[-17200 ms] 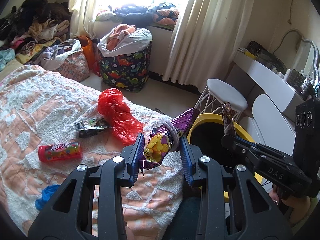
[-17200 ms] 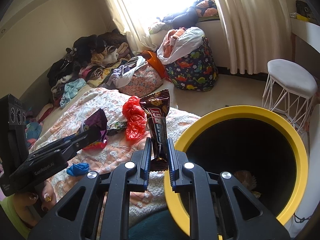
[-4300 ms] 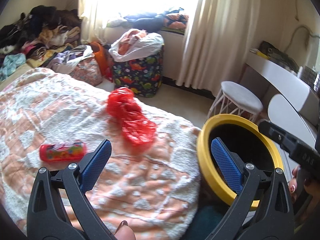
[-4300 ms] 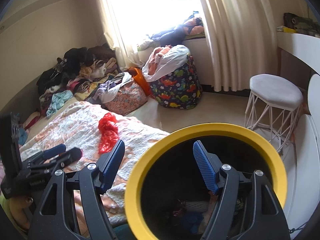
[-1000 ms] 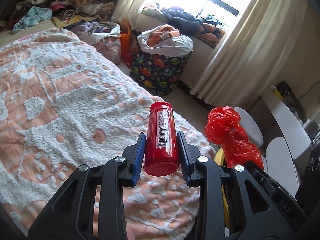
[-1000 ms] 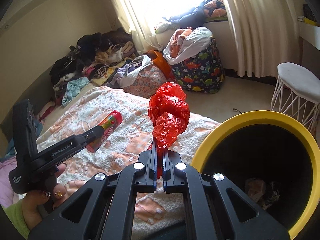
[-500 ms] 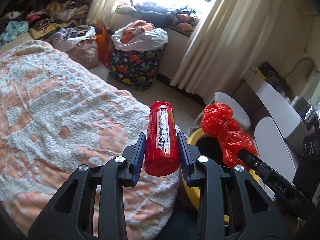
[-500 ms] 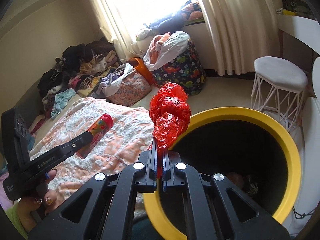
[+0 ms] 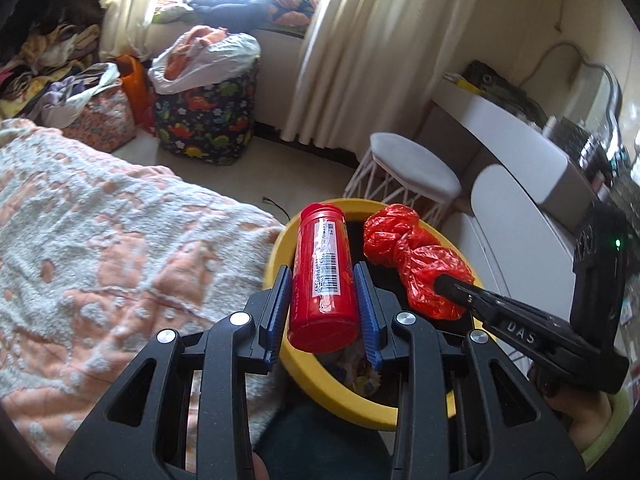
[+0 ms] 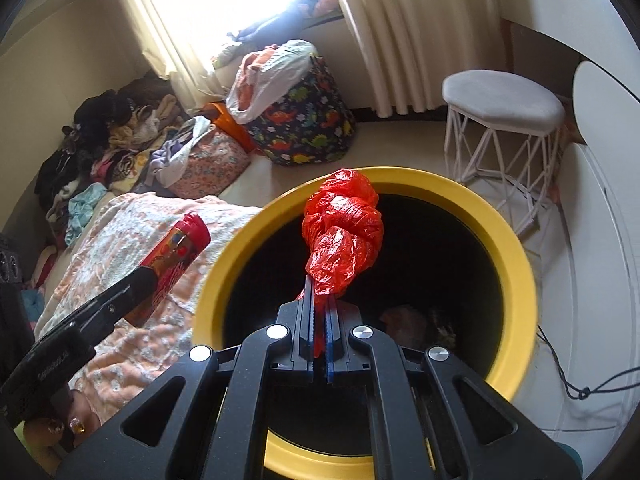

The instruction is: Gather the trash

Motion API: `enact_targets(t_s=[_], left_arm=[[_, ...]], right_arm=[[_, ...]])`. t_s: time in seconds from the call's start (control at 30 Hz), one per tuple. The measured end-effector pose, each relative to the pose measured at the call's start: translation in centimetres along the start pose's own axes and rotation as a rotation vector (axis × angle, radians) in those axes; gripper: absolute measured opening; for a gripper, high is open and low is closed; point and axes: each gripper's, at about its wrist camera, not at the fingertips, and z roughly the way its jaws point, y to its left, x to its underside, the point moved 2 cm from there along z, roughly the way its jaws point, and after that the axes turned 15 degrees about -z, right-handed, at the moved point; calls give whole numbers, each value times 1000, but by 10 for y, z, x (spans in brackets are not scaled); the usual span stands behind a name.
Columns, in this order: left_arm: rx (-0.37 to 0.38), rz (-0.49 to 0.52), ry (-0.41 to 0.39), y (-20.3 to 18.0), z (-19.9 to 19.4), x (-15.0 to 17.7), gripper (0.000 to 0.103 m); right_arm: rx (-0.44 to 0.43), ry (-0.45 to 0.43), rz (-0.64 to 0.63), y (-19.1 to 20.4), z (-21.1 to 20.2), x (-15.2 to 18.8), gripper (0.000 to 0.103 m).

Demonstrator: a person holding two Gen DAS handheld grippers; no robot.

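The left tool (image 9: 323,300) is clamped on a red can (image 9: 323,276), its blue pads pressing the can's two sides near the base. The can stands up and away from the tool, barcode label facing the camera, its capped end over the near-left rim of the bin (image 9: 280,248). In the right wrist view the same can (image 10: 172,260) sits just left of the bin, over the edge of the bed.

The right tool (image 10: 319,312) is closed tight on the lower tail of a red bag (image 10: 342,236), which is crumpled and knotted. The bag rises from the pads and hangs over the bin's dark opening, near its far-left rim. From the left wrist view the bag (image 9: 416,264) is just to the right of the can, not touching it, both above the bin.

The bin (image 10: 516,248) is round with a yellow rim and a black inside; some wrappers and scraps lie at the bottom. It stands against the corner of the bed (image 9: 100,240), which carries a peach and white blanket. Beyond it are a white stool (image 10: 504,104), a dinosaur-print hamper (image 9: 206,120) stuffed with clothes, long curtains (image 9: 360,48), and a heap of clothes (image 10: 112,136) by the wall. A hand with painted nails (image 10: 60,428) grips the left tool's handle.
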Motion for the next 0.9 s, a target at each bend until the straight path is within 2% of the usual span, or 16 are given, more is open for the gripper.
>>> enact_targets(t_s=[0.1,0.13,0.17,0.23,0.3,0.33,0.37,0.4,0.47,0.6,0.77,0.83,0.9], left_arm=[[20,42,35,-10,11,7,25],[34,58,49,-14,15,10,25],[41,67,55,-16,16,11,25],[44,89,64,-19,21,15,27],[37,94,70,-19,23,18,45],[36,95,67,-19,23,19,52],[30,102,54,-19,20,19,53],[23,109,44,-19,19,19,55],[4,116,18,-16,12,17,68],[-13,115,-31,-9,-4,14,77],[-42,120,-86,2,-29,13,92],[-61,122,-114,6,-39,13,92],[-78,115,-143,12,-51,13,92]], right_arm=[[25,21,17,-11,-1,7,7],[30,28,24,-13,-2,8,15],[44,38,33,-17,-3,10,30],[55,31,43,-20,-10,13,43],[76,28,31,-21,-17,13,46],[85,21,23,-20,-21,13,51],[89,11,18,-20,-25,14,55],[92,-4,8,-18,-30,15,57],[104,-40,-15,-14,-40,17,66],[101,-134,-54,0,-58,19,73],[124,-267,-114,27,-80,23,92],[149,-317,-129,37,-88,26,96],[152,-359,-127,47,-94,29,96]])
